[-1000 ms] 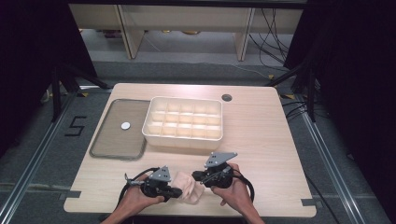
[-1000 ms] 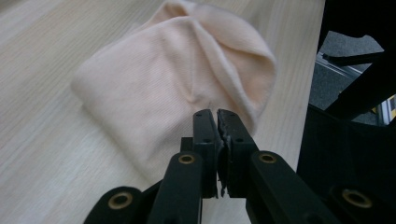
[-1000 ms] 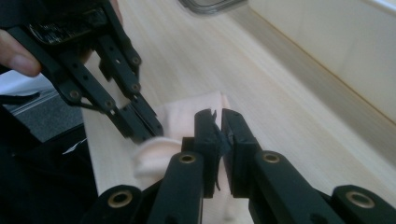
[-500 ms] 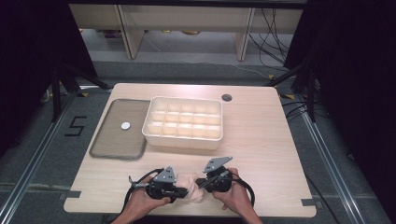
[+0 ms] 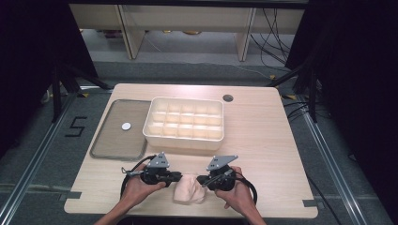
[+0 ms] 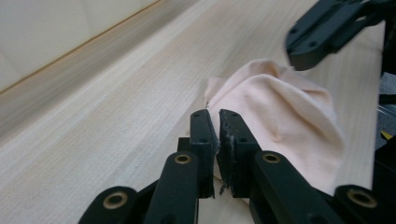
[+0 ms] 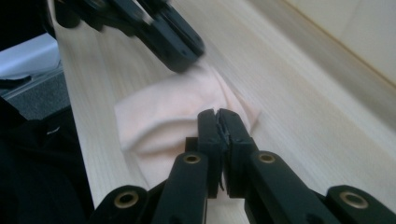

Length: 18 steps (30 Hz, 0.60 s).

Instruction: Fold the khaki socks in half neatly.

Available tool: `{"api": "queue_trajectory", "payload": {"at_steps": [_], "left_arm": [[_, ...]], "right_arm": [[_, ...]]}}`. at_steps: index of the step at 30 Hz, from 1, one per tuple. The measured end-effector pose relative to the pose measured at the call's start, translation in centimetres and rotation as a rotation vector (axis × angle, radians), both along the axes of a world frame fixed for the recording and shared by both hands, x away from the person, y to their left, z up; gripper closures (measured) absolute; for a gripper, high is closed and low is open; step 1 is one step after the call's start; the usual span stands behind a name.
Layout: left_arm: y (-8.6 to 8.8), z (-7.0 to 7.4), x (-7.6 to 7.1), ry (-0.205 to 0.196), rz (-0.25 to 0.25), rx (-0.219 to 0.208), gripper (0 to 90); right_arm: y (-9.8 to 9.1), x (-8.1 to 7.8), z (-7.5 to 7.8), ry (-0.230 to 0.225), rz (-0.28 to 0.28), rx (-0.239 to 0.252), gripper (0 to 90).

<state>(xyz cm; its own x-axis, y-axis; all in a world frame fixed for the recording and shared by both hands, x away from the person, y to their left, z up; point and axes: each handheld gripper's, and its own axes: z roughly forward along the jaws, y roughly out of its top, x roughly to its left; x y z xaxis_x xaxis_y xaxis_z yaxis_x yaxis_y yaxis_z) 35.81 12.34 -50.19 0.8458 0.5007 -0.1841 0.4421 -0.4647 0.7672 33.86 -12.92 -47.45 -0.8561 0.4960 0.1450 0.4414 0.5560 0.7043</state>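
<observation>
Cloth (image 5: 189, 189) sits bunched on a pale wood table (image 5: 263, 140), dark floor around; left gripper (image 5: 180, 176) and right gripper (image 5: 201, 179) each pinch an edge.

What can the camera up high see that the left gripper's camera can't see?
The high view alone takes in the white divided box, the grey tray beside it with a small white disc, and the person's hands. The left gripper view alone gives a close look at the left gripper, its black jaws closed together, and at the folds in the cloth. Both show the pink cloth on the wooden table and the right gripper at the cloth's far side.
</observation>
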Motion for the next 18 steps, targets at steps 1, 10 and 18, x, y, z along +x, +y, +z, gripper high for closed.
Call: {"api": "queue_trajectory", "payload": {"at_steps": [1, 10, 18], "left_arm": [[-0.2, -0.1, 0.2, 0.006, 0.006, 0.007, 84.0], [-1.0, -0.4, 0.8, 0.002, -0.016, 0.02, 84.2], [-0.8, -0.5, 0.7, 0.01, -0.006, 0.021, 84.5]], "right_arm": [[0.5, -0.1, 0.4, -0.005, 0.012, 0.017, 88.4], [3.2, -0.5, 0.8, -0.013, 0.087, 0.018, 88.4], [1.8, -0.6, -1.0, 0.013, 0.066, -0.084, 88.5]]}}
